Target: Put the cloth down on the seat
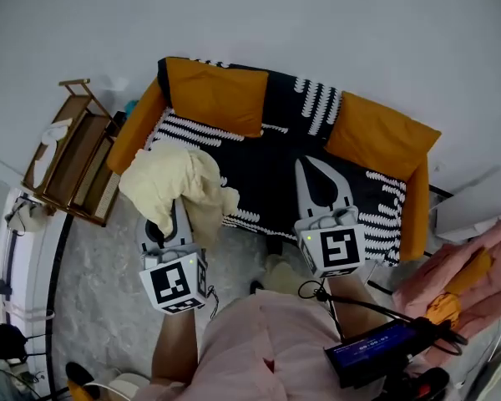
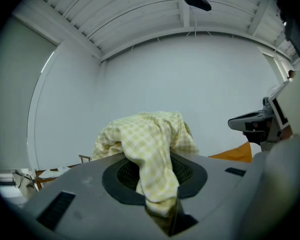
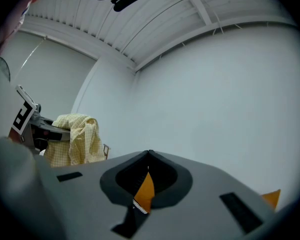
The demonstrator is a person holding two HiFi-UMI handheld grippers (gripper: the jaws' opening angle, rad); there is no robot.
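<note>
Fingers (image 2: 75, 189) of my left gripper (image 1: 174, 224) are pinched tight on the pale yellow checked cloth (image 1: 171, 178): a fold runs down between them and the rest bunches up over the tips. On the head view that bundle hangs in the air at the left front corner of the sofa seat (image 1: 267, 174), by the orange armrest (image 1: 138, 124), not lying on the black-and-white patterned cover. Over on my right gripper (image 1: 307, 164), the fingers (image 1: 344, 195) meet at the tips with nothing caught; it's empty, poised above the middle of the seat, pointing at the backrest. Two orange cushions (image 1: 217, 94) lean against the back, one at each end. Wooden rack (image 1: 71, 153) stands just left of the sofa, and pink fabric (image 1: 468, 274) is heaped off to the right.
</note>
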